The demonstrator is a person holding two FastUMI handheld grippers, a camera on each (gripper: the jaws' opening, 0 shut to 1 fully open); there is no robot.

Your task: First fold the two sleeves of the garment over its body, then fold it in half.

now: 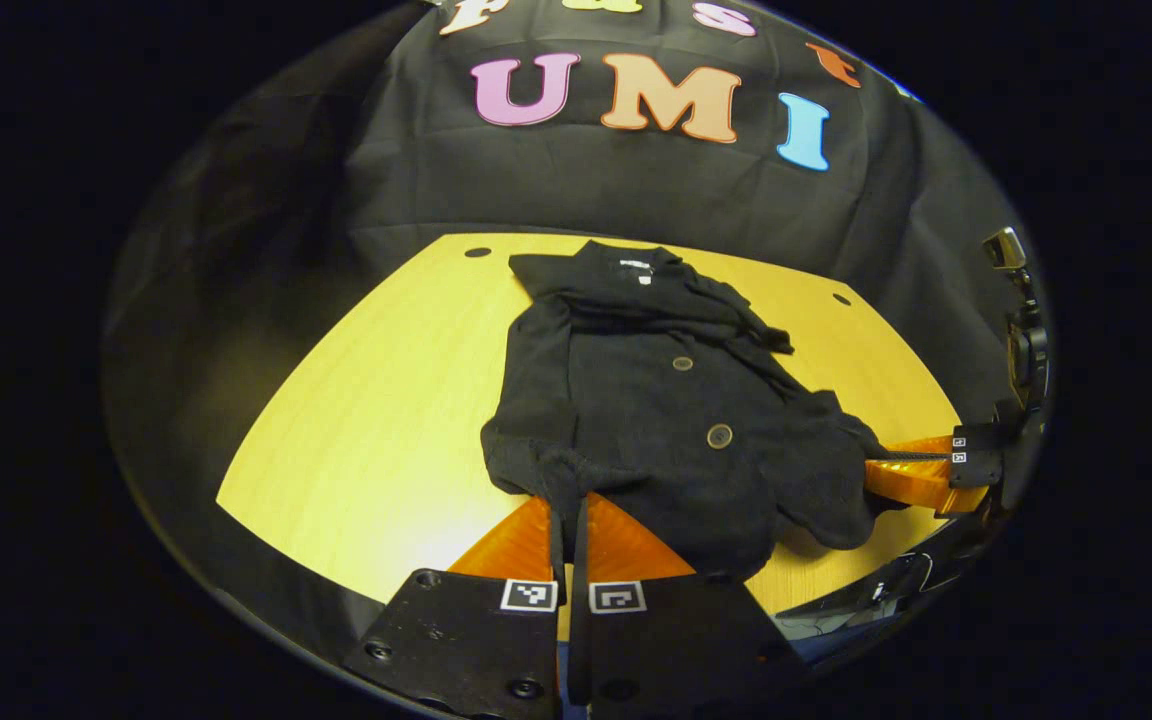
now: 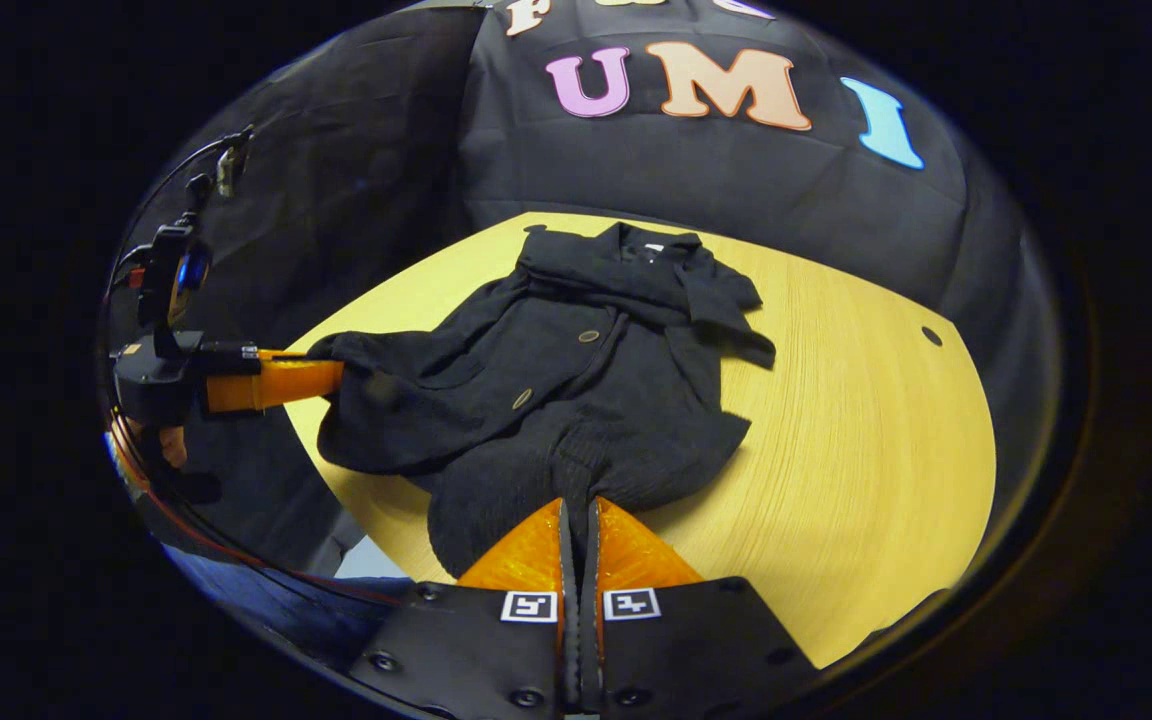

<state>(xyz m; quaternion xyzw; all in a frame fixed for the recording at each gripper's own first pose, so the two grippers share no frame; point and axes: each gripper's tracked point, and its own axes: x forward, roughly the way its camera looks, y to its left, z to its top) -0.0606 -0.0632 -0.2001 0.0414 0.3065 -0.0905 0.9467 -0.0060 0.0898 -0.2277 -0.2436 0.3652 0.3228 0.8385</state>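
A black buttoned garment (image 1: 656,400) lies on the yellow wooden table (image 1: 376,420), collar at the far end. Both sleeves lie folded across its body. My left gripper (image 1: 568,500) is shut on the near hem at its left corner, with cloth pinched between the fingers. In the left gripper view the right gripper (image 1: 878,466) holds the hem's other corner, at the right. In the right gripper view the garment (image 2: 556,400) spreads before my right gripper (image 2: 577,508), which is shut on the near hem. The left gripper (image 2: 328,380) grips a lifted corner at the left.
Bare tabletop (image 2: 886,420) stretches to the right of the garment in the right gripper view and to the left (image 1: 376,420) in the left gripper view. Small dark holes (image 1: 477,252) (image 2: 930,335) mark the far corners. A hand (image 2: 172,446) holds the left gripper.
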